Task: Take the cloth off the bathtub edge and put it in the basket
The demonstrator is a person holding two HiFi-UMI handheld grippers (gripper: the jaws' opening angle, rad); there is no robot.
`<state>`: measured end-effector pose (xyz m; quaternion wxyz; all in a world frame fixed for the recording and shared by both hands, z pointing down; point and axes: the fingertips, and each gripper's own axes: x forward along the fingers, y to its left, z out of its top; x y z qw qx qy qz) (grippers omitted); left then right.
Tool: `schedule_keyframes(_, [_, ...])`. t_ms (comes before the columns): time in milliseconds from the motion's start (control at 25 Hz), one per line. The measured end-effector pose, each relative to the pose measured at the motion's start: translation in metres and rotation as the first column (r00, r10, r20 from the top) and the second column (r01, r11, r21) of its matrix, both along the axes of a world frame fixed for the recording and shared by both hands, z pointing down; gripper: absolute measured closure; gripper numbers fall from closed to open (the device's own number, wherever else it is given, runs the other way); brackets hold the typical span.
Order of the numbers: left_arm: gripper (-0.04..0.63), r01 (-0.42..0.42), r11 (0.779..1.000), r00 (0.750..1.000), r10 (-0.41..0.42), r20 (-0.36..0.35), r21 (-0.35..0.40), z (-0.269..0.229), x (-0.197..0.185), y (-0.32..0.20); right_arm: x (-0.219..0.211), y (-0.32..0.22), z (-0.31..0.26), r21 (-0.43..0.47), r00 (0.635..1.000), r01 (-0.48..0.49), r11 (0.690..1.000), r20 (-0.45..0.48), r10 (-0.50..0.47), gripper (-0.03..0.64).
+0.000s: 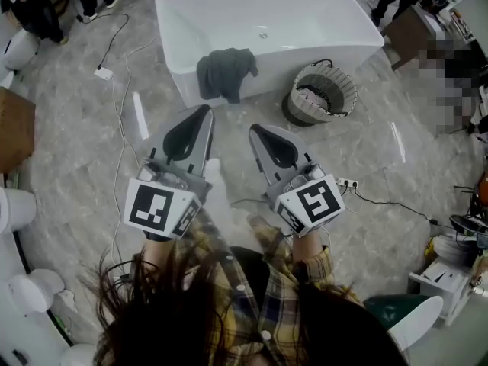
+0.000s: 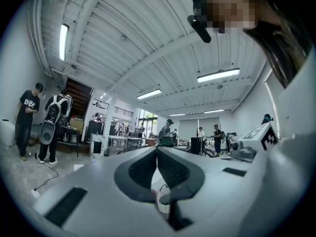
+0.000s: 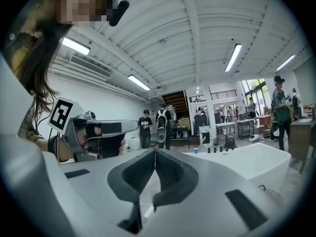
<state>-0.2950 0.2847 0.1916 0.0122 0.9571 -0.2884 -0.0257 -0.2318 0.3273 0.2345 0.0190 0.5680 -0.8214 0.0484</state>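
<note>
A dark grey cloth (image 1: 226,72) hangs over the near edge of a white bathtub (image 1: 305,21). A round woven basket (image 1: 323,93) stands on the floor just right of the cloth, against the tub. My left gripper (image 1: 206,110) is held above the floor short of the tub, shut and empty, its tip pointing at the cloth. My right gripper (image 1: 253,128) is beside it, also shut with nothing in it. In the left gripper view the jaws (image 2: 157,149) meet at the tip; in the right gripper view the jaws (image 3: 154,152) do too, and the tub (image 3: 247,164) lies ahead on the right.
White cables and a plug block (image 1: 104,72) lie on the marble floor at left; a power strip (image 1: 348,183) lies at right. People stand beyond the tub at both far corners. A cardboard box (image 1: 15,128) sits at the left edge, white fixtures (image 1: 30,288) at lower left.
</note>
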Motion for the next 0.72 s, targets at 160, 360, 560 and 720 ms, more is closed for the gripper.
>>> schedule_keyframes(160, [0.577,-0.028,0.999,1.0,0.028,0.005,0.019,-0.005,0.017,-0.053,0.012,-0.053,0.0,-0.011,1.0,-0.012,1.0,0.003,0.012,0.6])
schedule_keyframes(360, [0.577,-0.066,0.998,0.998,0.066,0.012,0.007,-0.011,0.038,-0.117,0.029,-0.12,-0.005,-0.011,0.999,-0.043,0.999,0.005,0.043,0.6])
schedule_keyframes(560, [0.577,-0.08,0.997,0.997,0.08,0.008,0.023,-0.01,0.042,-0.179,0.037,-0.178,-0.001,-0.029,0.998,-0.07,0.997,0.005,0.07,0.6])
schedule_keyframes(720, [0.577,-0.081,0.997,0.997,0.081,0.012,0.005,-0.002,0.039,-0.215,0.039,-0.211,0.004,-0.042,0.997,-0.082,0.996,0.002,0.082,0.6])
